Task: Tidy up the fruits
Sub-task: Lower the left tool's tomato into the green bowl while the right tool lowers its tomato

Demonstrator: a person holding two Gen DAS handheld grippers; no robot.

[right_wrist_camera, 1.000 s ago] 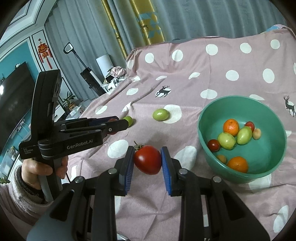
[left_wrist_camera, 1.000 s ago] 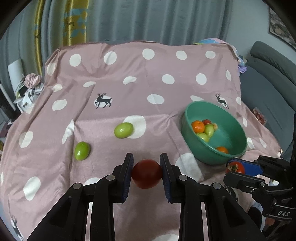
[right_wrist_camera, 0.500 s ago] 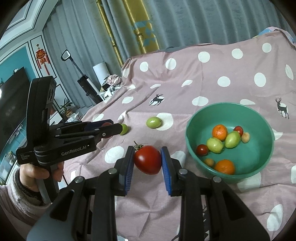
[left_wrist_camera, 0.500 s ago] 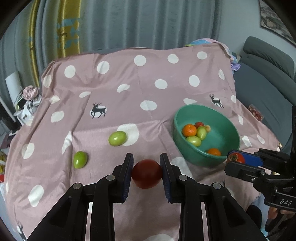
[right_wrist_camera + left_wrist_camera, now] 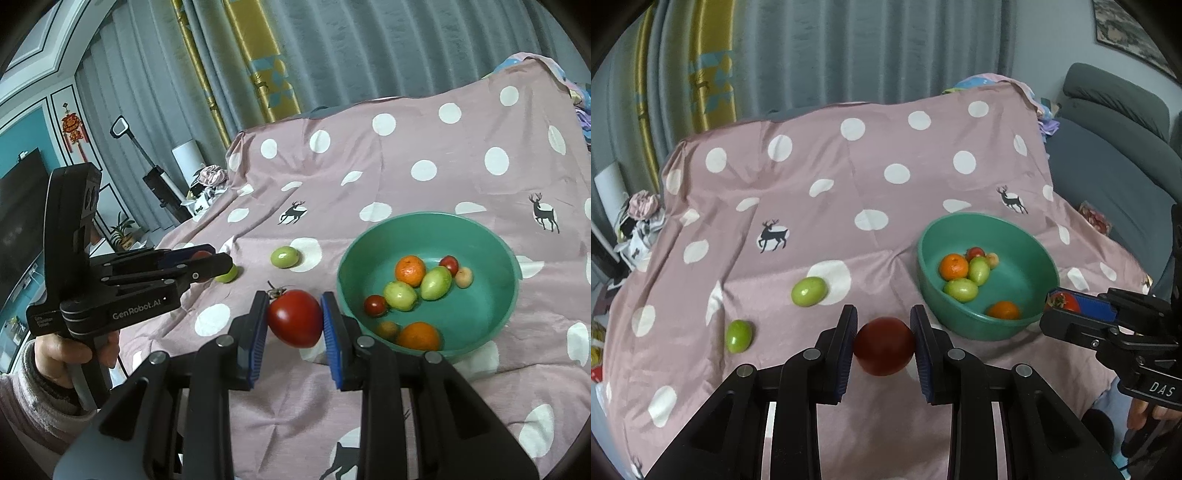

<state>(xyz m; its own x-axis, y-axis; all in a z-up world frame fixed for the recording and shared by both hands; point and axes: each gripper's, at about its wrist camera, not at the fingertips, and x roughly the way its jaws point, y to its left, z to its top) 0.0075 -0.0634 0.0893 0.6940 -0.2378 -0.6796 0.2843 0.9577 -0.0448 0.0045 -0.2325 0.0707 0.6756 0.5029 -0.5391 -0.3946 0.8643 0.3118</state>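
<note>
My left gripper [image 5: 883,341] is shut on a dark red tomato [image 5: 884,346], held above the pink spotted cloth [image 5: 849,206]. My right gripper [image 5: 294,319] is shut on a red tomato with a stem [image 5: 295,322], just left of the green bowl [image 5: 509,291]. Each gripper shows in the other's view: the right gripper [image 5: 1067,304] sits at the bowl's [image 5: 927,266] right rim, the left gripper [image 5: 201,260] off to the left. The bowl holds oranges, green fruits and small red ones. Two green fruits [image 5: 809,291] [image 5: 738,335] lie on the cloth left of the bowl.
A grey sofa [image 5: 1115,155] stands to the right of the covered table. Curtains [image 5: 812,51] hang behind it. A vacuum [image 5: 159,184], a TV [image 5: 18,206] and clutter stand on the floor to the left. A hand in a pale sleeve [image 5: 44,373] holds the left gripper.
Both grippers have pulled back and risen slightly with their tomatoes still gripped; the bowl and the table look smaller and farther in both views.
</note>
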